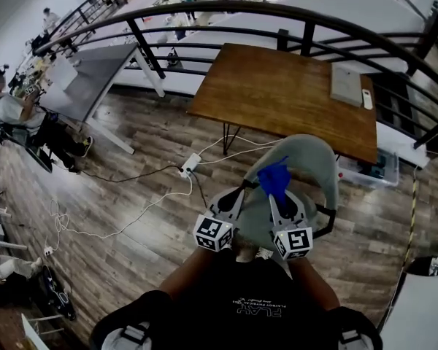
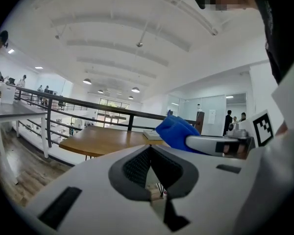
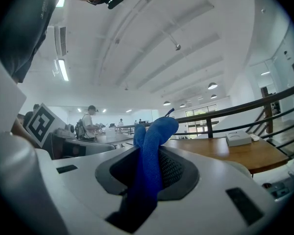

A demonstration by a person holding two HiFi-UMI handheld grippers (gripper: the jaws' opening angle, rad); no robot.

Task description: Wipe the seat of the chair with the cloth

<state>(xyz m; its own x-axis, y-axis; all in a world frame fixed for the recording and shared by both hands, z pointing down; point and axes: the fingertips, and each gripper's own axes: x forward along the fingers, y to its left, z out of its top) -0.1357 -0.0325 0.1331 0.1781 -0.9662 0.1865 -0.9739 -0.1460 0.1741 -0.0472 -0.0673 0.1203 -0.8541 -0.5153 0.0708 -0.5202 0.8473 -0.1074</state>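
Right claw (image 3: 148, 153) pinching blue cloth (image 3: 156, 131), which sticks up out of the tips. Left claw (image 2: 151, 148) pressed together, nothing in it. Both sit over the grey chair (image 1: 317, 170); cloth is above the seat, apparently not on it. Wiping looks not started, whole seat left. Wooden surface (image 1: 285, 93) just beyond chair, black railing (image 1: 204, 17) behind. Wood floor (image 1: 131, 195) with power strip (image 1: 190, 165). Open office, people at desks.

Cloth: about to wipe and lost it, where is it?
Head view, centre: the cloth sits clamped in the jaws of the right gripper, over the grey chair, beside the left gripper.
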